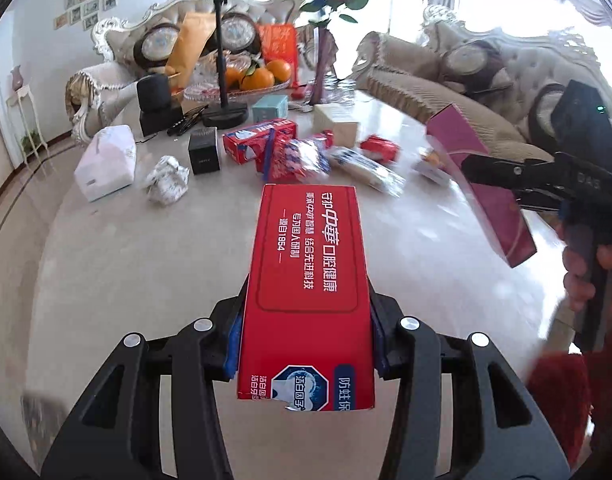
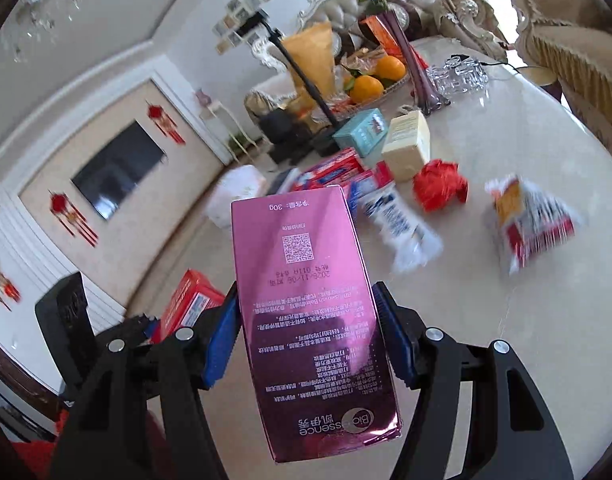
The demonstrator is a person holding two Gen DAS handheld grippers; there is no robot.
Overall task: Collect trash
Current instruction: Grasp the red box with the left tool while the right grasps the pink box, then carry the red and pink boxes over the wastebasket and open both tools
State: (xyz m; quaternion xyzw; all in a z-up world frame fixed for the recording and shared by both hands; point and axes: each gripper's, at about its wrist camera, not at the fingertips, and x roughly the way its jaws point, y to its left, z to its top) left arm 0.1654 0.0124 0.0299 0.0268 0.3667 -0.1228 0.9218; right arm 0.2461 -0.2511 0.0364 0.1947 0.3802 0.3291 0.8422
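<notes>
Left tongs (image 1: 306, 344) clamp the long red cardboard toothpaste box (image 1: 306, 280), blue pads pressing both its sides, box held clear above the pale marble desk (image 1: 146, 272). Beyond the red box on the desk: crumpled silver-white foil wad (image 1: 166, 181), small black cube (image 1: 203, 151), red-and-white wrappers (image 1: 294, 156). Right of the red box, right tongs (image 2: 307, 340) clamp the glossy pink rectangular carton (image 2: 306, 300), also off the desk.

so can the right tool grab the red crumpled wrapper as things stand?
Probably not: the right tool is already clamped on the pink box. The path to the red crumpled wrapper looks clear otherwise.
</notes>
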